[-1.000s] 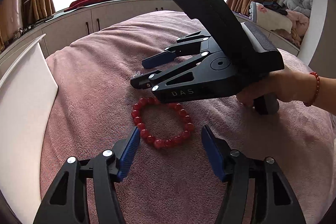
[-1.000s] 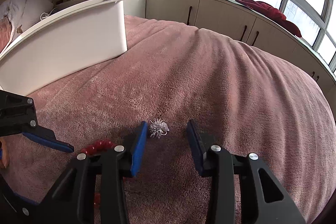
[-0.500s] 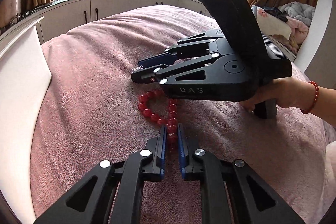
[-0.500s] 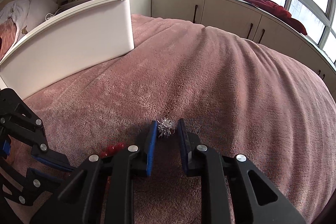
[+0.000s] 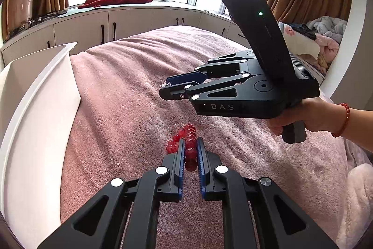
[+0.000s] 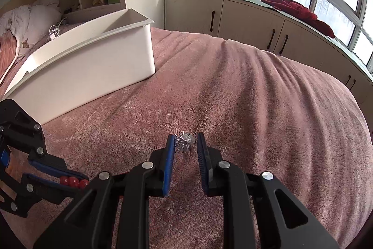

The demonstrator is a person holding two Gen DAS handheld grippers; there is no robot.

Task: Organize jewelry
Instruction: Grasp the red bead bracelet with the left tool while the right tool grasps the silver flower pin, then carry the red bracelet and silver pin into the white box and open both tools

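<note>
My left gripper (image 5: 190,153) is pinched on the red bead bracelet (image 5: 189,148), several beads squeezed between the blue pads and the rest bunched past the tips above the pink blanket (image 5: 130,95). My right gripper (image 6: 185,144) has its fingers drawn narrow around the small silver spiky ornament (image 6: 184,143) (whether both pads touch it, I cannot tell). The white bin (image 6: 93,67) sits on the blanket to my left.

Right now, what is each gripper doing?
Left gripper: shut on the red bead bracelet.
Right gripper: shut on the small silver spiky ornament.
</note>
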